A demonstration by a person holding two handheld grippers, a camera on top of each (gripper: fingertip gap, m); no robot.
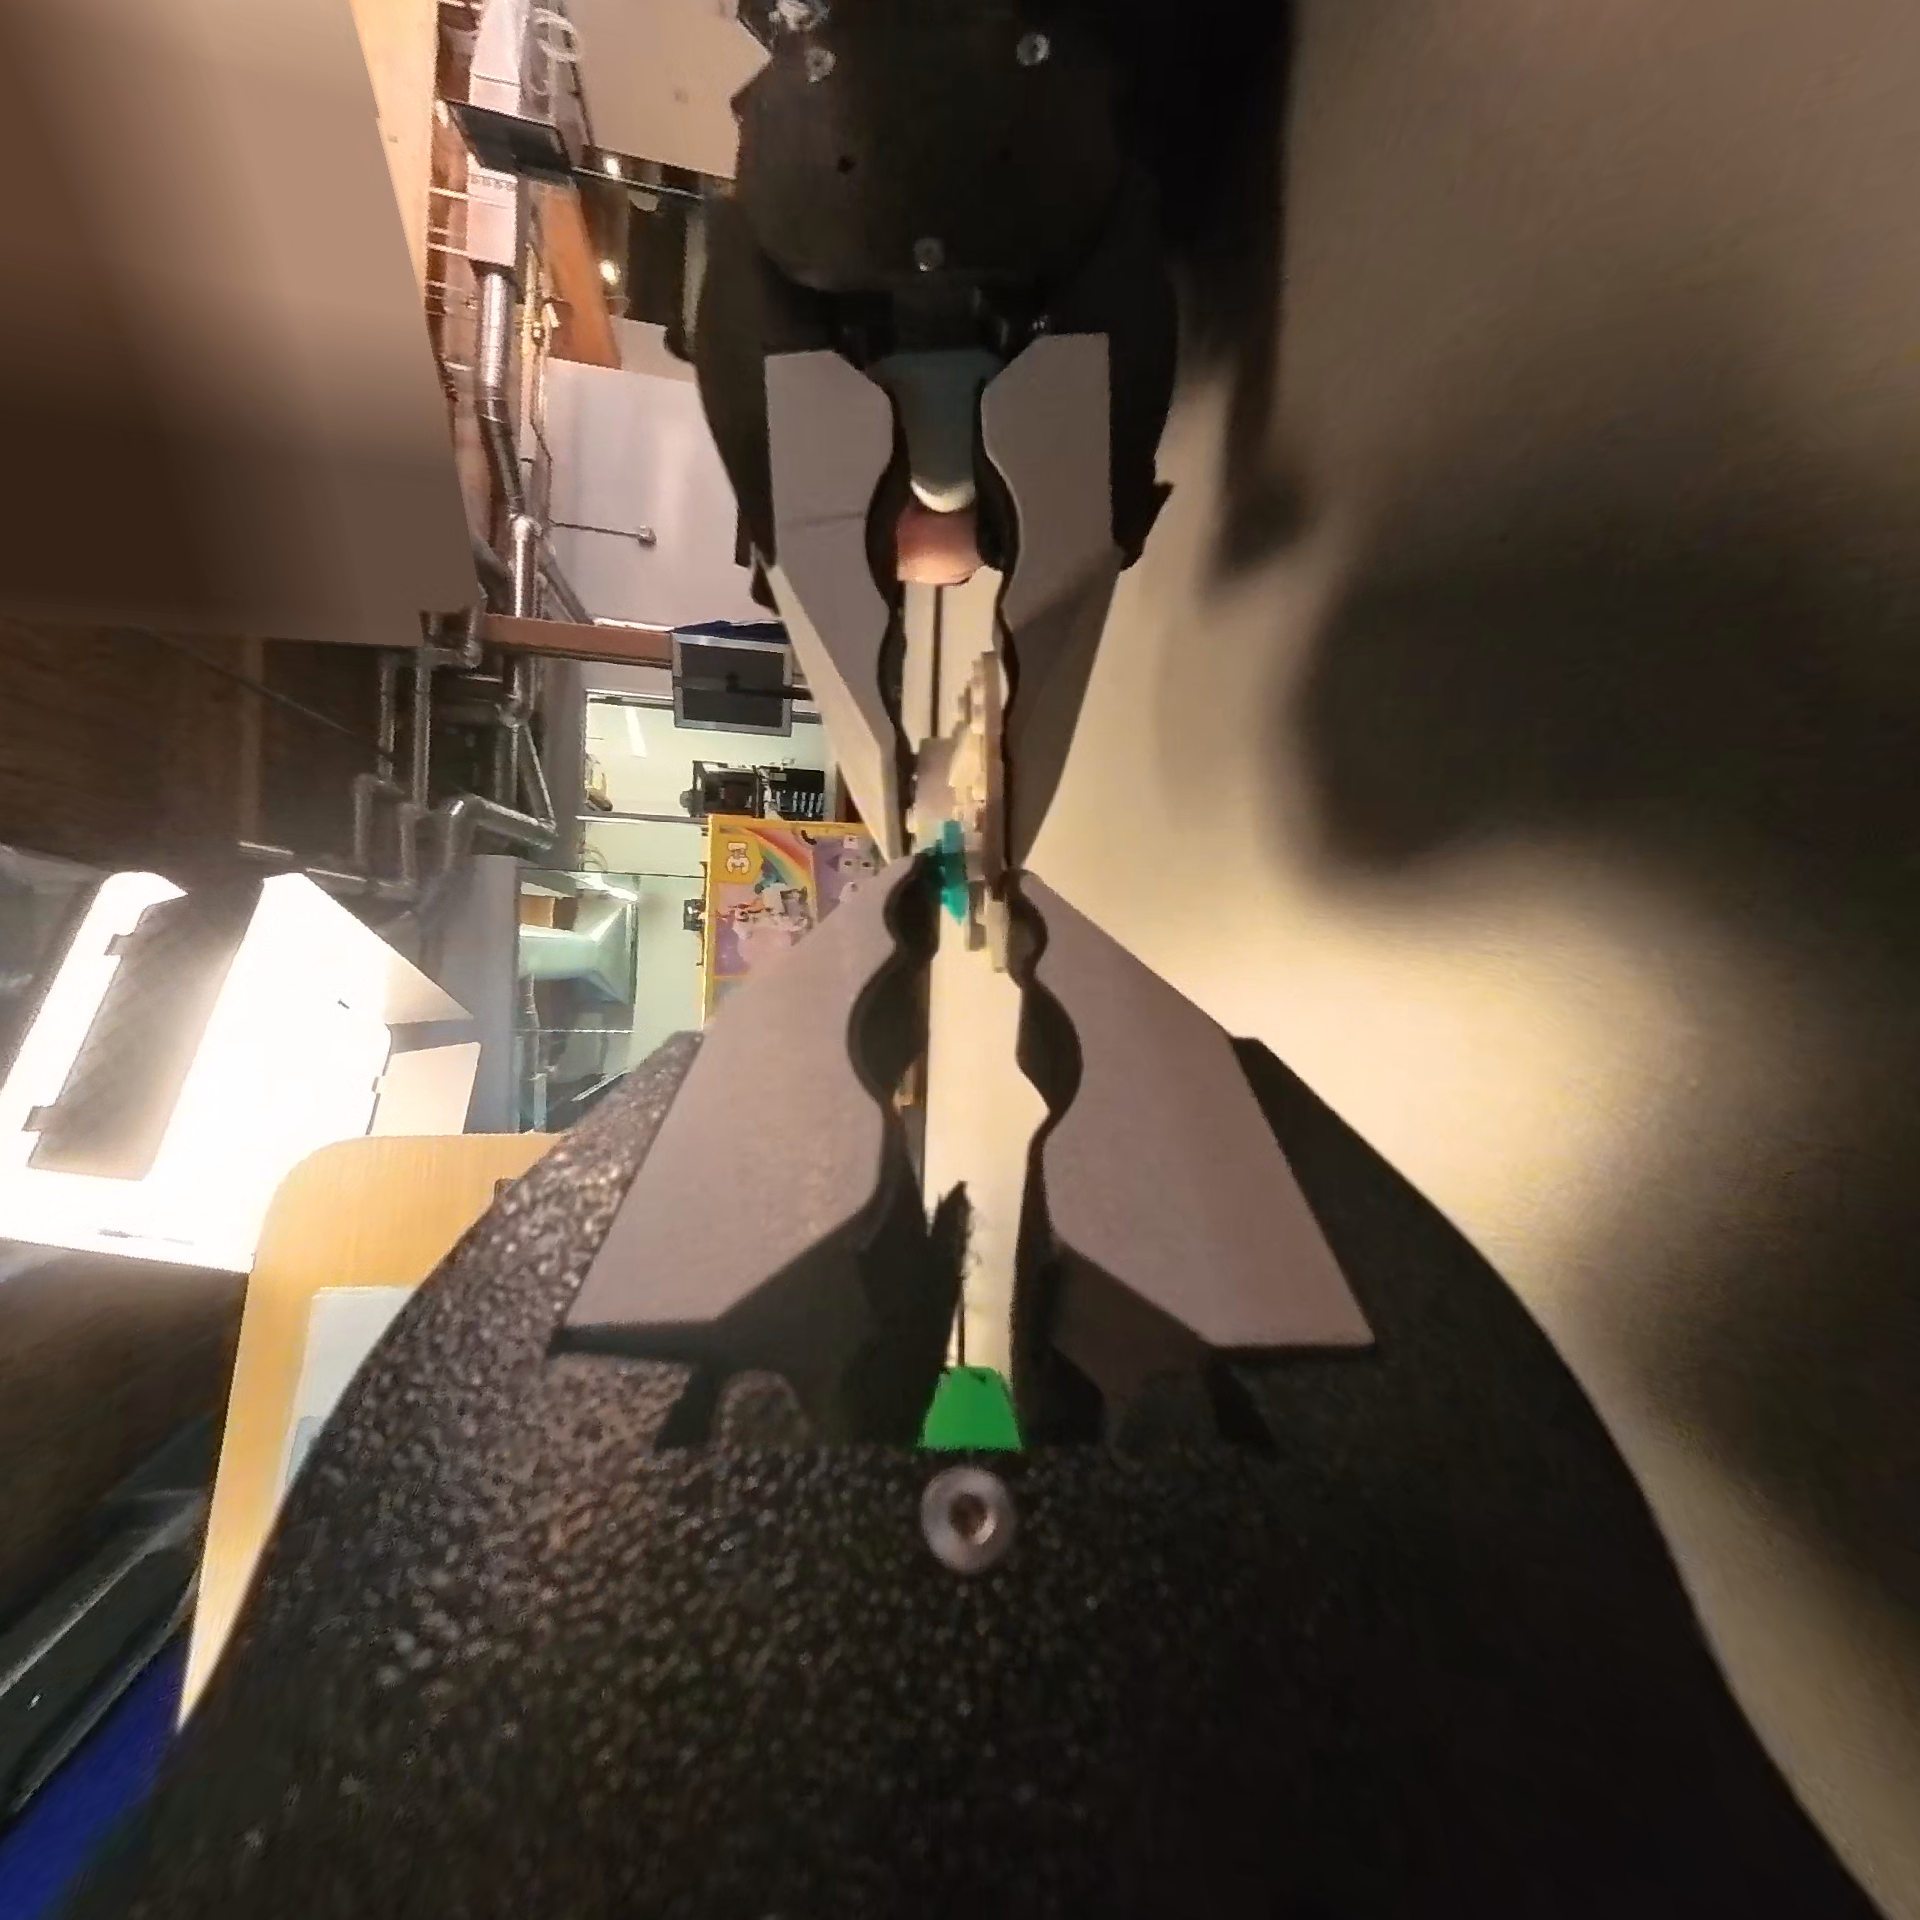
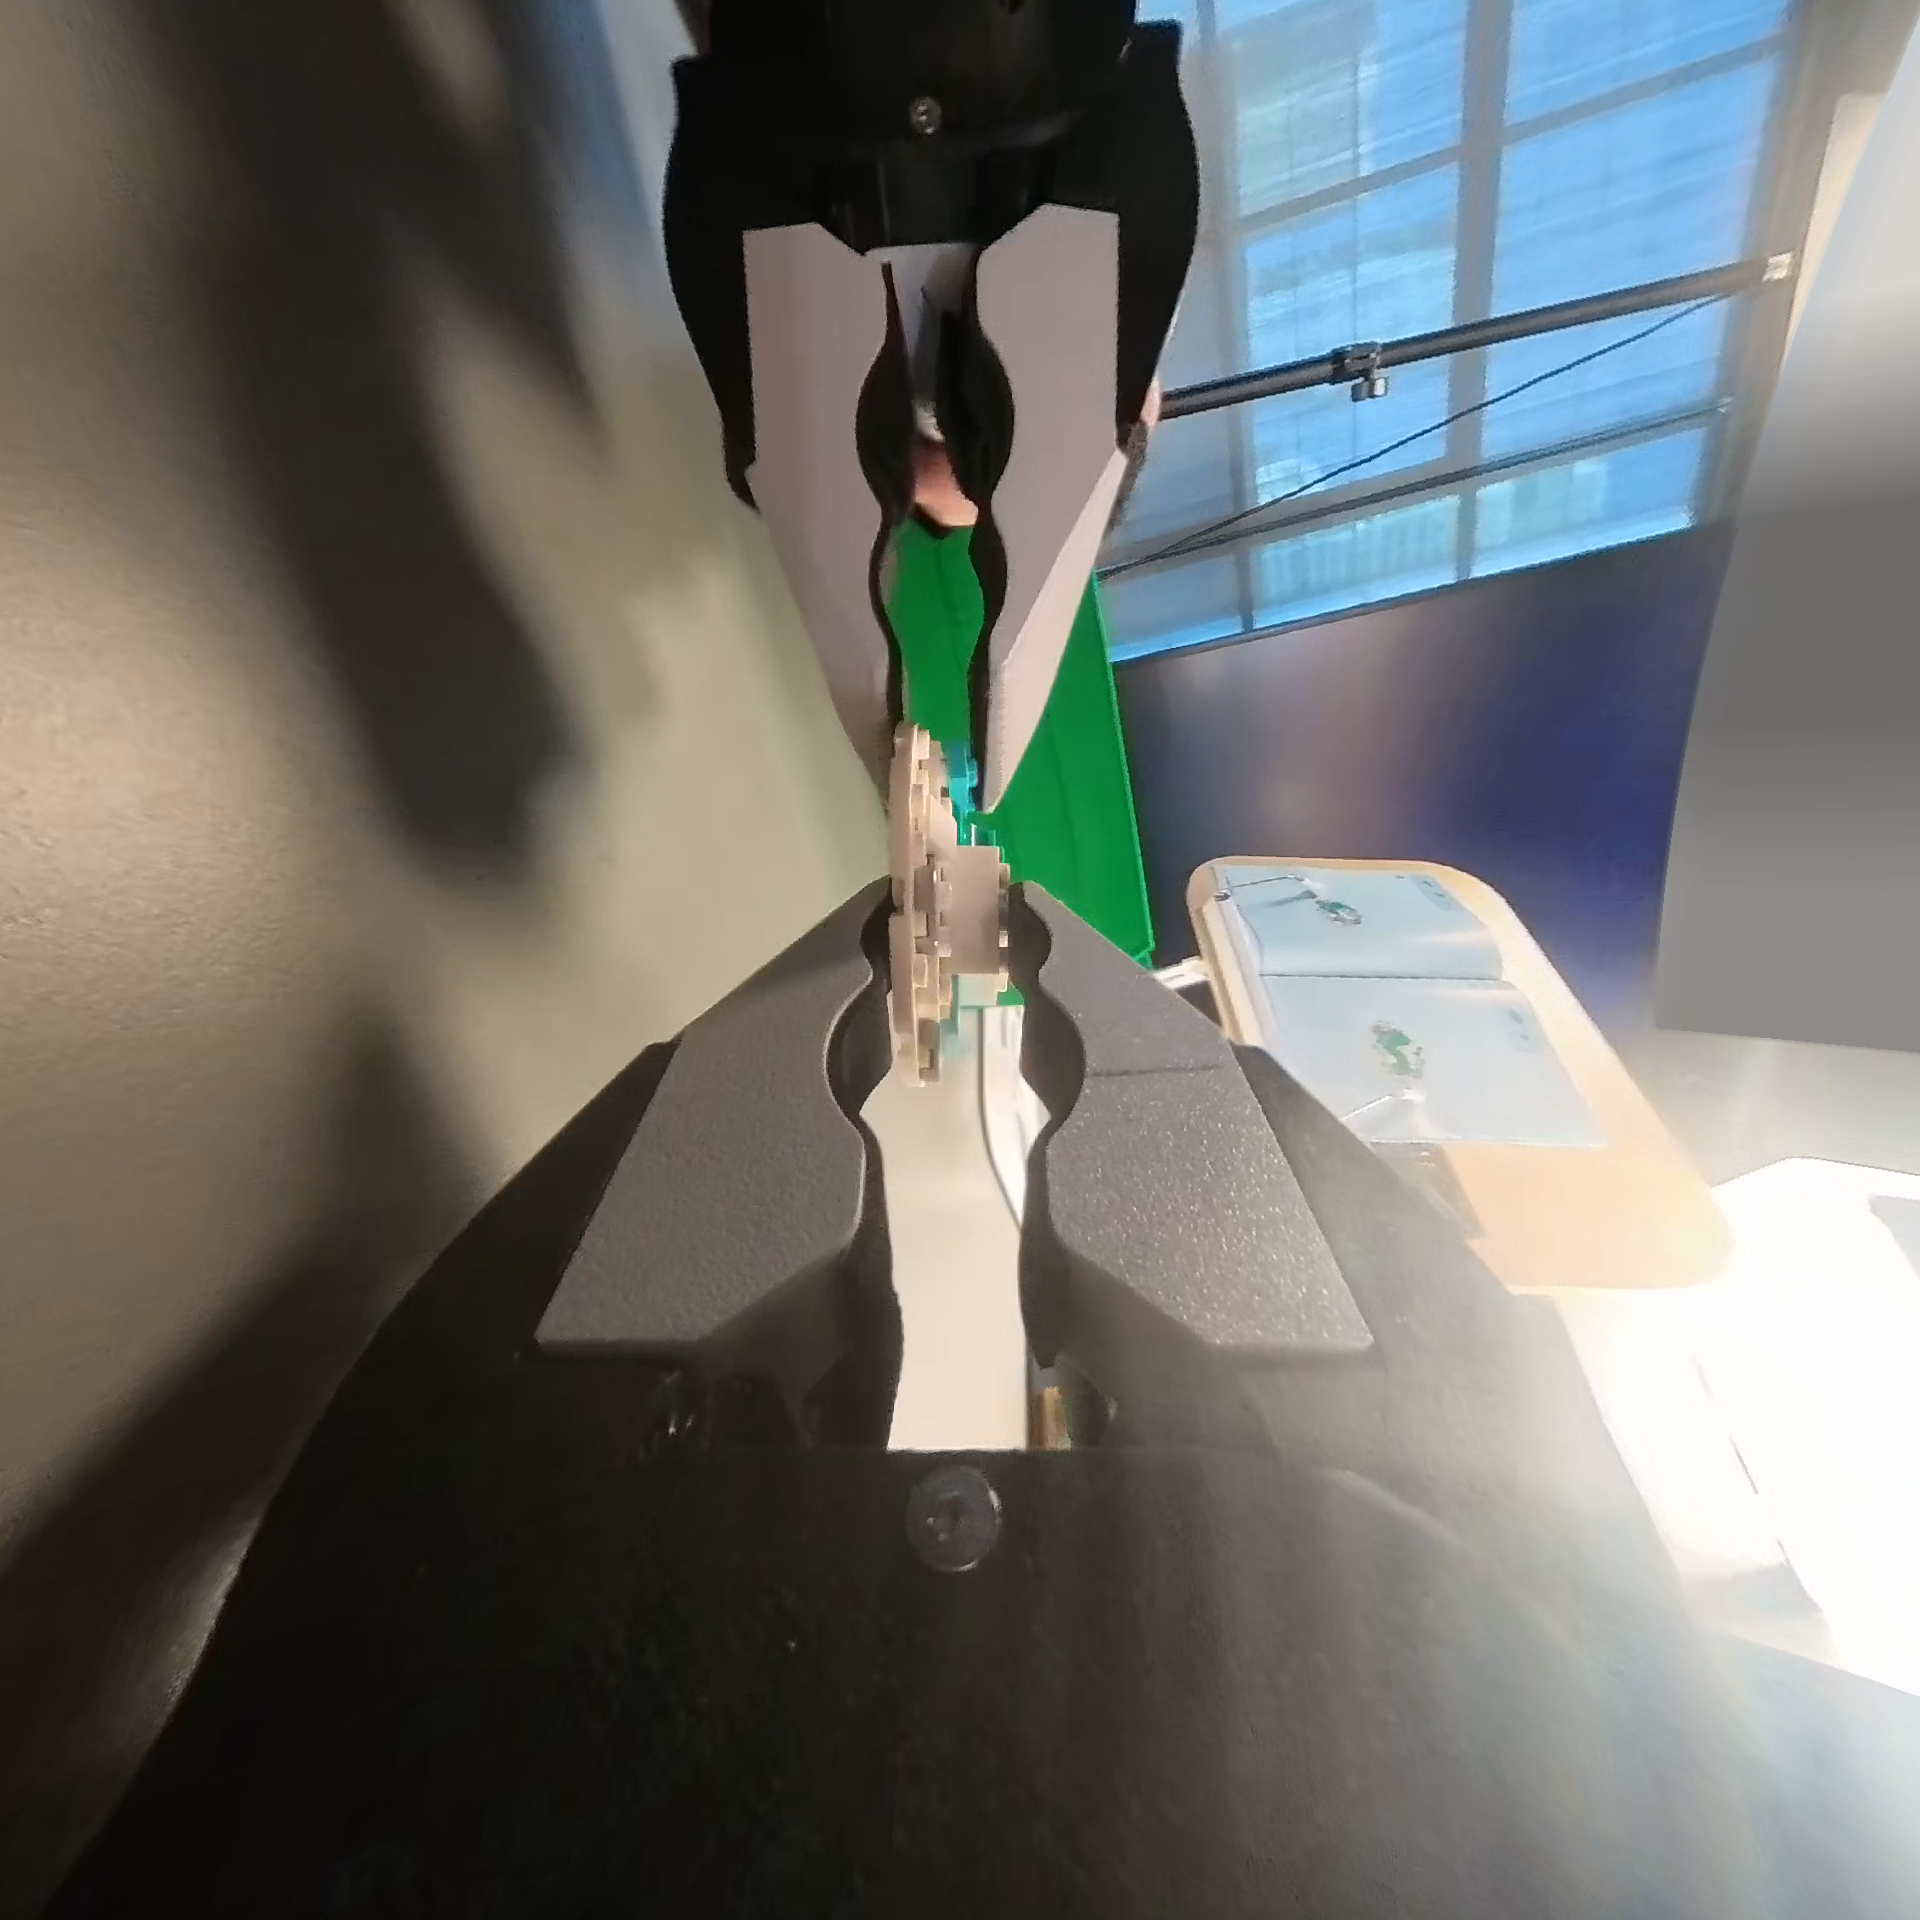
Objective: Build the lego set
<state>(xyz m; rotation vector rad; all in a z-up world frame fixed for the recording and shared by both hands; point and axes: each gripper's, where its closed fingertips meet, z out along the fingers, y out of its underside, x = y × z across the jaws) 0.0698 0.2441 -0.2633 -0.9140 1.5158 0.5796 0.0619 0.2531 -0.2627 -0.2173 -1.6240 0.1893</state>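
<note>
Windowed room; two grippers (image 1: 961,873) (image 2: 951,883) pinch one lego assembly (image 2: 925,914).

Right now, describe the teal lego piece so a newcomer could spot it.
Find where the two grippers meet tip to tip, left gripper facing right gripper. Pinched between them is a tan lego assembly. The teal piece sits against it, the only translucent blue-green part among tan ones.

Both wrist cams roll sideways, close-up, facing each other tip-to-tip; each looks past own claw at opposite claw; shared: tan lego assembly (image 1: 961,800) (image 2: 935,914) between tips.
</note>
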